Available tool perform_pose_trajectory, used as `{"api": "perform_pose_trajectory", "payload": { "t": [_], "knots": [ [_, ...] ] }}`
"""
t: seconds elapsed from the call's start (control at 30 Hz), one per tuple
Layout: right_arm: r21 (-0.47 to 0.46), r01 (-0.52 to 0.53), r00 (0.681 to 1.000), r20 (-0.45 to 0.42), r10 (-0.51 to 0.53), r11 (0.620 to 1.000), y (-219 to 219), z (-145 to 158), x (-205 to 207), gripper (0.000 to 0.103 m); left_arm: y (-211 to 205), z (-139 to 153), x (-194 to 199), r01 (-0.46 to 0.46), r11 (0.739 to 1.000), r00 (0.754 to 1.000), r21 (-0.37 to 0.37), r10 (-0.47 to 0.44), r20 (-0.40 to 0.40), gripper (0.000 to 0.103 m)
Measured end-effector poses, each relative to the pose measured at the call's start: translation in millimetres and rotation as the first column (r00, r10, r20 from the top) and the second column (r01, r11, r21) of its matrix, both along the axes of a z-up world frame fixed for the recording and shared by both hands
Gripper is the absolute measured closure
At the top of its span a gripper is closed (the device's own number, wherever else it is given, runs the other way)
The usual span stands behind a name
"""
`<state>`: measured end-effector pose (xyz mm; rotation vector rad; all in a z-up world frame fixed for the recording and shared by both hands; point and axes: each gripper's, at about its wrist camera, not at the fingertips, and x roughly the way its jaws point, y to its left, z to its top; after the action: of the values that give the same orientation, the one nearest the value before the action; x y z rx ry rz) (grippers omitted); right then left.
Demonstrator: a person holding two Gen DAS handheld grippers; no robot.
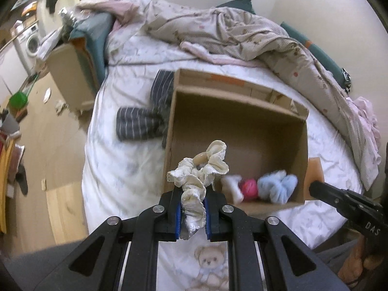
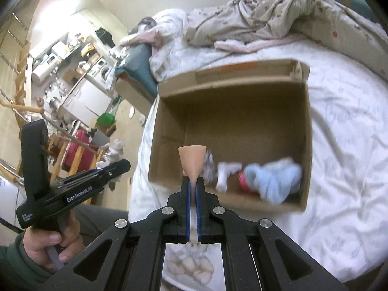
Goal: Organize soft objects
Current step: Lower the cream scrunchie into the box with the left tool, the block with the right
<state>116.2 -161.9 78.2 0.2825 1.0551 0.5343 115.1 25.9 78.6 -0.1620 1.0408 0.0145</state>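
My left gripper (image 1: 193, 200) is shut on a cream ruffled scrunchie (image 1: 197, 171), held above the near edge of an open cardboard box (image 1: 238, 104) on the bed. Inside the box lie a white soft item (image 1: 232, 186), a pink ball (image 1: 249, 188) and a light blue fluffy scrunchie (image 1: 276, 185). My right gripper (image 2: 193, 181) is shut on a thin peach-coloured piece (image 2: 192, 161), over the box's (image 2: 232, 92) near wall. The same blue scrunchie (image 2: 274, 177) and white item (image 2: 225, 174) show in the right wrist view. The peach piece (image 1: 314, 171) and the right gripper (image 1: 317, 190) appear at the right of the left wrist view.
A dark striped garment (image 1: 143, 118) lies on the white bedsheet (image 1: 116, 169) left of the box. A crumpled beige blanket (image 1: 242, 31) fills the back of the bed. A second cardboard box (image 1: 72, 72) stands beside the bed. A hand (image 2: 46, 247) holds the left gripper's handle.
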Motion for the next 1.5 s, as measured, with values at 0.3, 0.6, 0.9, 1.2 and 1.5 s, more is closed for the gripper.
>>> {"api": "perform_pose_trajectory", "payload": {
  "t": [0.3,0.6,0.9,1.2,1.5],
  "knots": [
    [0.027,0.053,0.998,-0.02,-0.052,0.998,-11,-21,38,0.098,-19,-42,41,0.104,0.992,0.989,-0.066,-0.11,-0.1,0.09],
    [-0.025,0.023,0.99,-0.142,-0.027,0.999,0,-75,41,0.098,-40,-83,46,0.146,0.989,0.98,-0.012,-0.147,-0.131,0.089],
    [-0.056,-0.015,0.976,-0.218,0.003,0.998,19,-99,52,0.097,-38,-91,50,0.142,0.989,0.977,-0.037,-0.146,-0.154,0.089],
    [-0.068,-0.02,0.969,-0.248,0.003,0.997,21,-110,53,0.097,-36,-96,52,0.14,0.989,0.974,-0.048,-0.146,-0.174,0.089],
    [-0.045,-0.01,0.973,-0.23,-0.001,0.999,20,-105,54,0.096,-37,-96,51,0.147,0.988,0.972,-0.046,-0.153,-0.177,0.086]
  ]
}}
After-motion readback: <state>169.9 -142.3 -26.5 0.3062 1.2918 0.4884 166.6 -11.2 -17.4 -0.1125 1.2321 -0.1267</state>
